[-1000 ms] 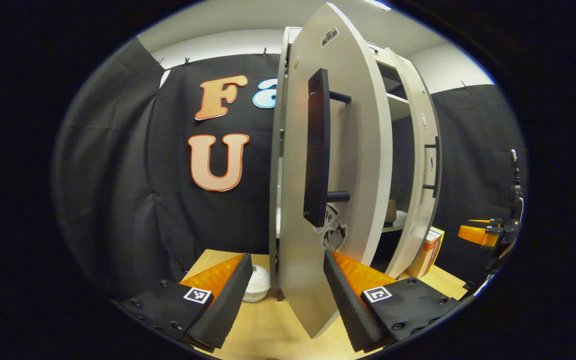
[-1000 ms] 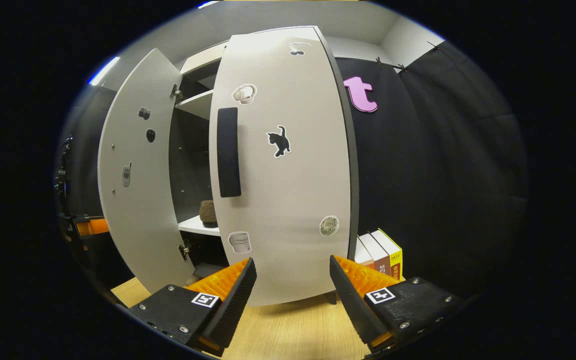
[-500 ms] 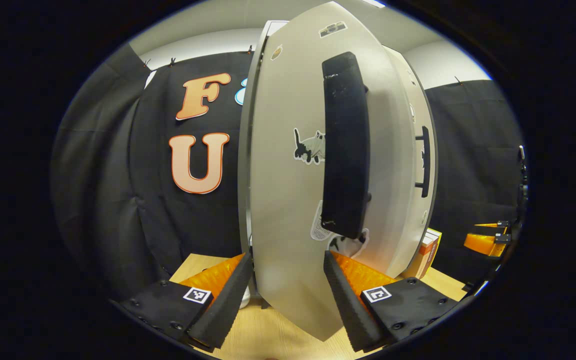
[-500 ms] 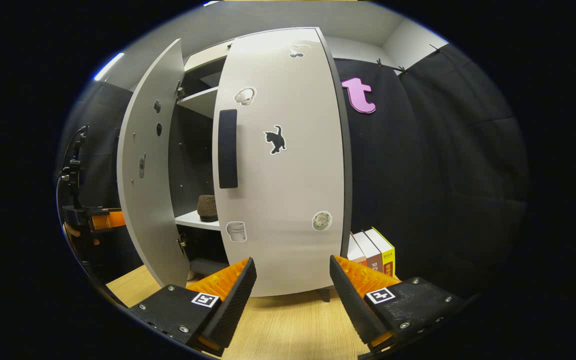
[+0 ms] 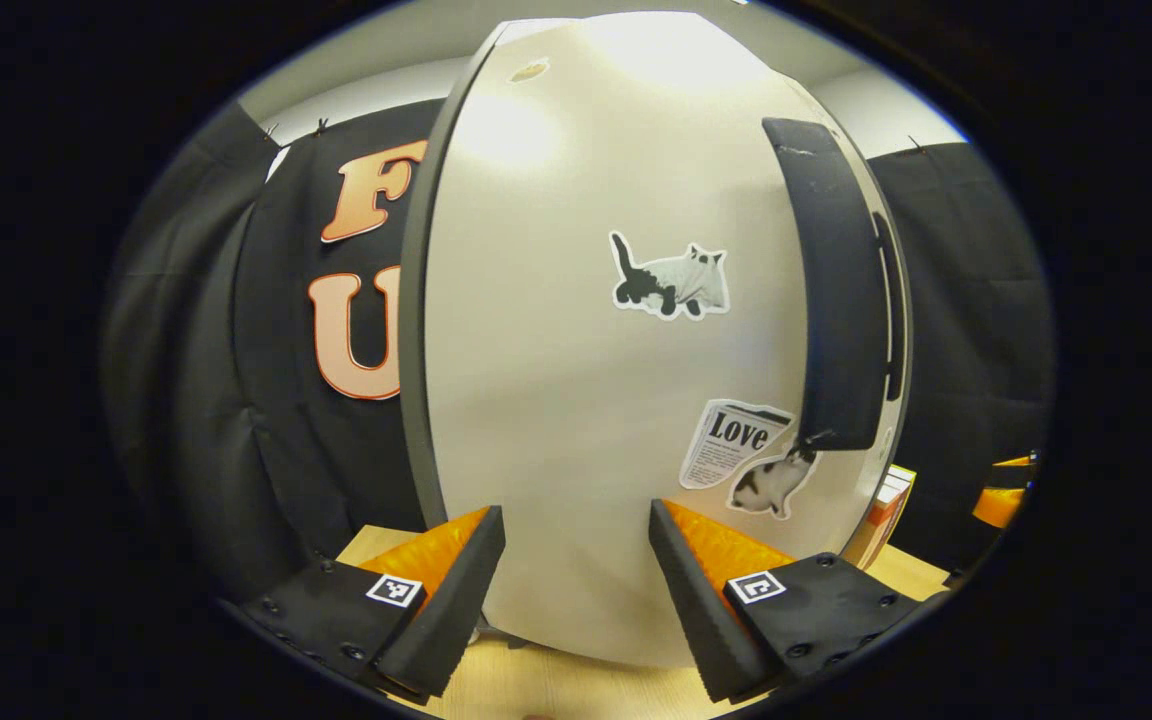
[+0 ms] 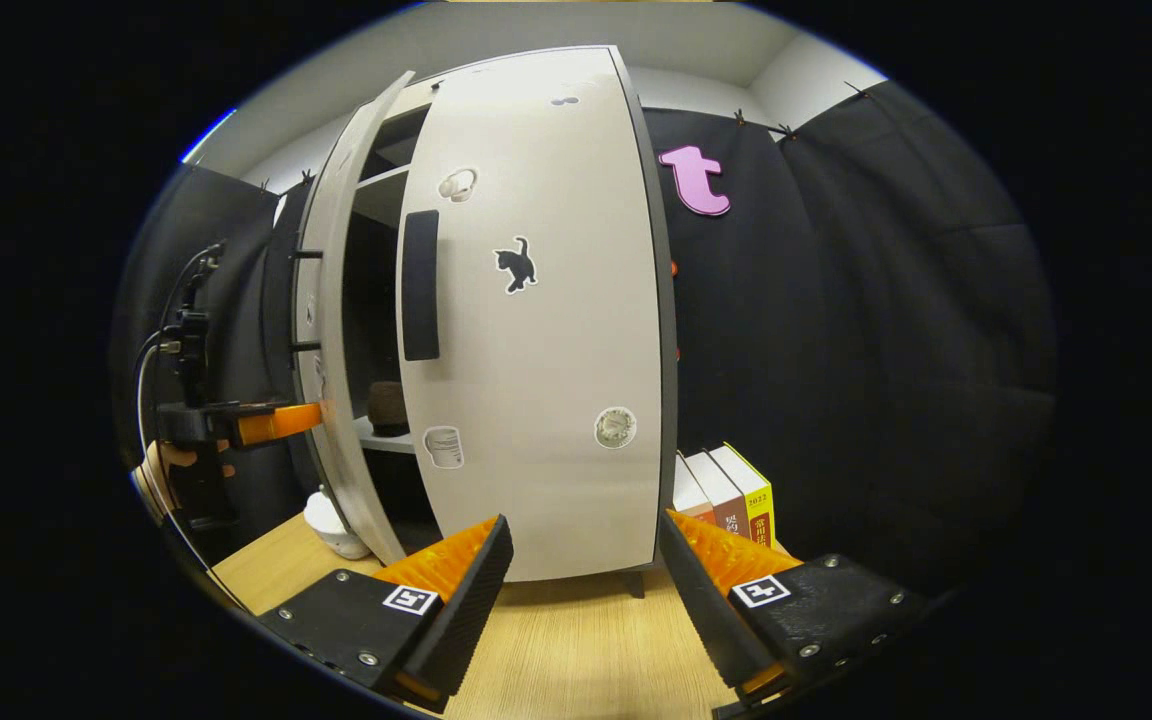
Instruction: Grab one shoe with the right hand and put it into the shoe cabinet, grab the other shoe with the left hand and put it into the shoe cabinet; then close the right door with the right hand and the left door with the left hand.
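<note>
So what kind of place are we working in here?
Likely a staged recording booth, not a real home: black cloth wall, a white cabinet on a wooden table, a few books beside it.

Both grippers [image 5: 576,580] [image 6: 584,590] agape, empty.

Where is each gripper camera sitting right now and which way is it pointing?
Left gripper view: rides the left gripper, close against the left door face, its open fingers at the bottom.
Right gripper view: rides the right gripper, back from the shoe cabinet, facing the right door; own open fingers below.
Shared: both doors, wooden table, books.
</note>
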### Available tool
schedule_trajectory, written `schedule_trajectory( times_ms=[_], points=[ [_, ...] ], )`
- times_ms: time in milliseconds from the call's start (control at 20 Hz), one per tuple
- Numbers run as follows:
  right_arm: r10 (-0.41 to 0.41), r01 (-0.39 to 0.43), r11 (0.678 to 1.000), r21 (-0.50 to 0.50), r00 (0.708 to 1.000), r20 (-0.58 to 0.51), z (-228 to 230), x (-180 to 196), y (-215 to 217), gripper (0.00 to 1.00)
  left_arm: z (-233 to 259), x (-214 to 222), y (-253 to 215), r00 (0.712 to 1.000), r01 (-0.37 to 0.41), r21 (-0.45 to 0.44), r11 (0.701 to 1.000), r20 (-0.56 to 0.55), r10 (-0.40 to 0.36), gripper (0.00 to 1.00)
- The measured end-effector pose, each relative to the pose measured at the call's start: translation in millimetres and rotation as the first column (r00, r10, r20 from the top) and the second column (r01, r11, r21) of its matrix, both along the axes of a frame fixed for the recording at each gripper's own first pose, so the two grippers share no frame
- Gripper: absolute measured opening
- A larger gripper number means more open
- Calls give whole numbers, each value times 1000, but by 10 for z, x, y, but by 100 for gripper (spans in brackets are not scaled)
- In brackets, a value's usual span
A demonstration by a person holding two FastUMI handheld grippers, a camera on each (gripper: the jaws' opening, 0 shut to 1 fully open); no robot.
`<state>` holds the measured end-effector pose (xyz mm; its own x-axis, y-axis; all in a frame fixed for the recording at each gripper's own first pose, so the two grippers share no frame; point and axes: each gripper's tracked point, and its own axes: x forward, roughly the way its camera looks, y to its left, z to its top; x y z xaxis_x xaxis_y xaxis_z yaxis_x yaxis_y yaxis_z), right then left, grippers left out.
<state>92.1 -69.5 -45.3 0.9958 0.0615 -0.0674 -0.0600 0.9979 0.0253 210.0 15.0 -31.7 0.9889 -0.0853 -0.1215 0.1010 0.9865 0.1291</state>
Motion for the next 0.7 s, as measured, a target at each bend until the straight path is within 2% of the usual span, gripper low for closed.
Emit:
schedule_trajectory(
  times_ms=[450,700],
  points=[
    [-19,19,999,26,999,-28,-72,174,-42,91,-40,183,-89,1000,-12,-34,999,-5,12,94],
    [-28,30,999,38,999,-32,89,300,-78,91,-38,161,-99,998,-23,-42,999,-51,21,94]
  ],
)
